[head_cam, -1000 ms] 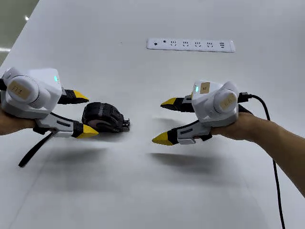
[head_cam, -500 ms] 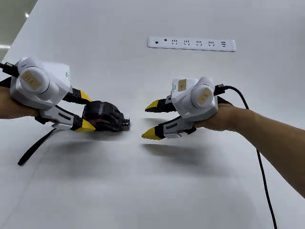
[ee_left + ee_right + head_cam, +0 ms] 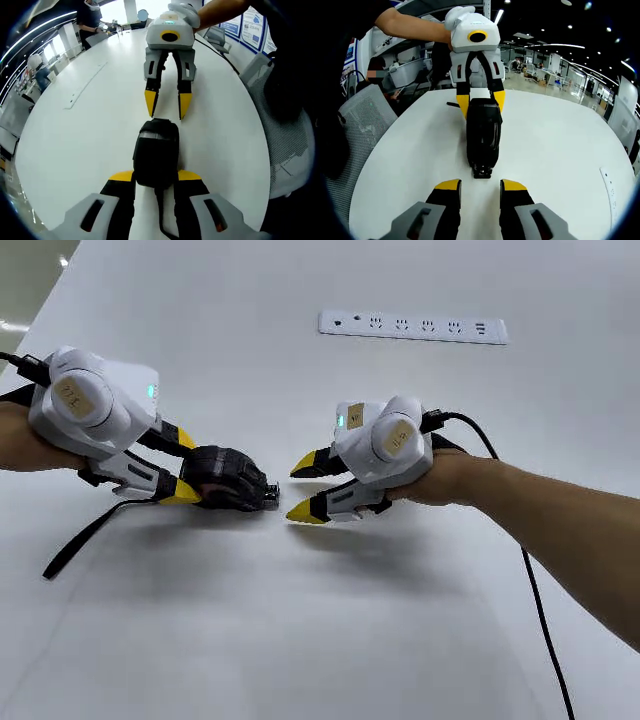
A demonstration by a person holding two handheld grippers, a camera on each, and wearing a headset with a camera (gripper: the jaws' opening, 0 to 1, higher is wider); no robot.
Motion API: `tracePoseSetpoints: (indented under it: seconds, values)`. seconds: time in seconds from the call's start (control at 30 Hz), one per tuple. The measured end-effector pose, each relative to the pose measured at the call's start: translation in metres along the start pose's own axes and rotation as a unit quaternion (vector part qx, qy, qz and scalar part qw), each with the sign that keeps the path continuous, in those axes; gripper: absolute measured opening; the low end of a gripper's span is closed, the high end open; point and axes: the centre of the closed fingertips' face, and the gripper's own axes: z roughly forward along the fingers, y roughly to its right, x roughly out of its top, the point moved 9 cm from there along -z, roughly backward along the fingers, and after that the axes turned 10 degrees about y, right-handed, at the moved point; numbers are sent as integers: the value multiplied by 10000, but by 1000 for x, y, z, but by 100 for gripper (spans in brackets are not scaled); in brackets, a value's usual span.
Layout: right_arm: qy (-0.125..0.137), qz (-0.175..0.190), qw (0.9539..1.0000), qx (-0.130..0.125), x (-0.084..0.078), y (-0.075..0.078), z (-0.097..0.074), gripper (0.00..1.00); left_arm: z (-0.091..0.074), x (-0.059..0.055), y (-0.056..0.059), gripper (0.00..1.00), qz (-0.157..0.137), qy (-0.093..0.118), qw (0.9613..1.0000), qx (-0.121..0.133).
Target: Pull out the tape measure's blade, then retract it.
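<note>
The left hand-held gripper (image 3: pixel 186 468) clamps the tape measure (image 3: pixel 228 478) to anchor it; the right hand-held gripper (image 3: pixel 298 490), jaws apart, faces its hook (image 3: pixel 482 173).

Bright, even overhead light washes my white table (image 3: pixel 330 640); shadows lie soft, focus is sharp, fisheye edges bend strongly.

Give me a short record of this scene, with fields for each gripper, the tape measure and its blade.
left gripper: shut on the tape measure
right gripper: open, tips near the blade hook, not touching
tape measure: on the table, hook facing the right gripper
blade: not yet pulled out
background: power strip
</note>
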Motion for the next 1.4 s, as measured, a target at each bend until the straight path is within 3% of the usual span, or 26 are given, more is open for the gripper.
tracePoseSetpoints:
  seconds: [0.57, 1.03, 1.4]
  values:
    - [-66, -10, 9999, 119, 2, 1, 21, 17, 0, -1, -2, 24, -44, 41, 10000, -39]
    - [-62, 5, 10000, 54, 3, 3, 21, 12, 3, 1, -1, 26, 16, 84, 9999, -81]
    - [-43, -213, 9997, 89, 4, 4, 23, 10, 1, -2, -1, 24, -103, 143, 9998, -55]
